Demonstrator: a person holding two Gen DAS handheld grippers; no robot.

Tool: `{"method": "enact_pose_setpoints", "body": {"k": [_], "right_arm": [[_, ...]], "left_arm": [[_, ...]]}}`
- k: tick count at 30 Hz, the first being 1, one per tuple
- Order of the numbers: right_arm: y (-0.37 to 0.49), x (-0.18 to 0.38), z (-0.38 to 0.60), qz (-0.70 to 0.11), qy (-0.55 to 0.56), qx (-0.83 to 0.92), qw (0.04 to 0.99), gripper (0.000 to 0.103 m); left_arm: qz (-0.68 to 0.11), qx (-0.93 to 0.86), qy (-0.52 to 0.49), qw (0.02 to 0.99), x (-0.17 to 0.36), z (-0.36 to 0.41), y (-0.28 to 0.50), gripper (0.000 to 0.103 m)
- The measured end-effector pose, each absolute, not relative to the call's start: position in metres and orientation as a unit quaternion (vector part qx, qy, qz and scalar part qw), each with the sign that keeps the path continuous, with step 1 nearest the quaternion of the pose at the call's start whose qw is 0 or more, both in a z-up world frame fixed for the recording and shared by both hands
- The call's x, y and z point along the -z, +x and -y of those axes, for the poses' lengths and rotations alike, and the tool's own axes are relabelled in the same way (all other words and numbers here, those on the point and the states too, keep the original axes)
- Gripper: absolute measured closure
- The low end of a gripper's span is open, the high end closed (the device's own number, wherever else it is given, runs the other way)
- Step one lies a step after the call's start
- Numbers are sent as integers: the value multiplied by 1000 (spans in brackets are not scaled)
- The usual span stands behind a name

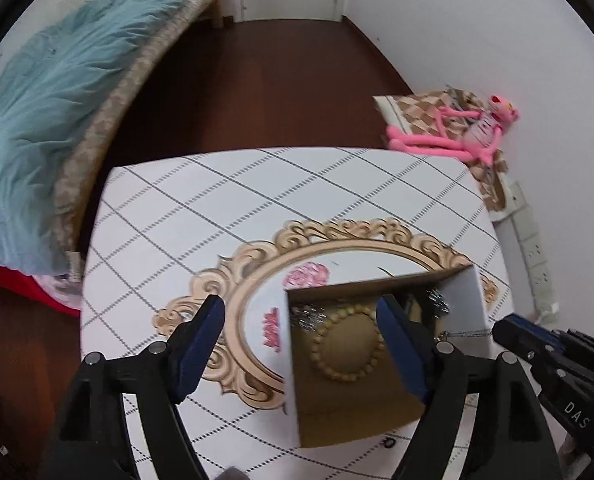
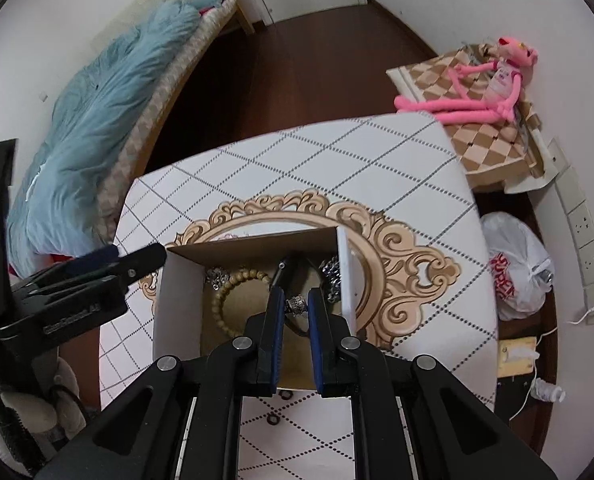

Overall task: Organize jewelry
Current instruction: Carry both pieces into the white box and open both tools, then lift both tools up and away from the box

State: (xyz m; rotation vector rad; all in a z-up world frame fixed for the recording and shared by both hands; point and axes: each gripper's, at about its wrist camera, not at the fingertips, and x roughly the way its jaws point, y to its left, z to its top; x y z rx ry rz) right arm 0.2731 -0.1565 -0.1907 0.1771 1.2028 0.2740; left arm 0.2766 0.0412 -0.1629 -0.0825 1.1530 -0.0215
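Observation:
An open cardboard box (image 1: 467, 300) with white outer walls stands on the patterned table (image 1: 217, 208). Inside lie a wooden bead bracelet (image 1: 347, 346) and silver jewelry (image 1: 305, 318). My left gripper (image 1: 301, 304) hangs open over the box's left wall, with nothing pressed between its pads. My right gripper (image 2: 295, 298) is over the box (image 2: 177, 292), shut on a small silver bead (image 2: 295, 304) strung on a dark cord. The bracelet (image 2: 233, 286) and silver pieces (image 2: 331, 276) show beneath it. The left gripper (image 2: 137, 264) shows beside the box's left wall.
Small black rings (image 2: 273, 418) lie on the table in front of the box. A bed with a blue blanket (image 2: 97, 120) is at the left. A pink plush toy (image 2: 477, 96) on a checkered board and a white plastic bag (image 2: 517, 264) are at the right.

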Motion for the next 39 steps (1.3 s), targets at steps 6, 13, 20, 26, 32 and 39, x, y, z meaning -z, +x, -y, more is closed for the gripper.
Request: {"method": "enact_pose_setpoints", "body": {"k": [6,13,20,26,32,39], "right_arm": [[289,203,152,-592,124,-151,782,77],[275,193,158,-565,87,-118,812,36],[248,207,151,-558,-20,-38,829,1],[231,208,157,-556,-36,-27,830,1],[206,183,161,-529,-44,-27,847,1],[172,146,169,-488,-48,-19,871,1]], "left_arm": [[-541,-20,-37,840,160,-59,272,8],[-505,-49,-15,861,150,-63,250,1],[-507,-53,-8,861,161,-50,223,0],[-509,-46,-10,859,161,-38,203,0],[-483,-54,5,874,139,-28,180,0],[-452,-61,-7,890,106,-17,145,0]]}}
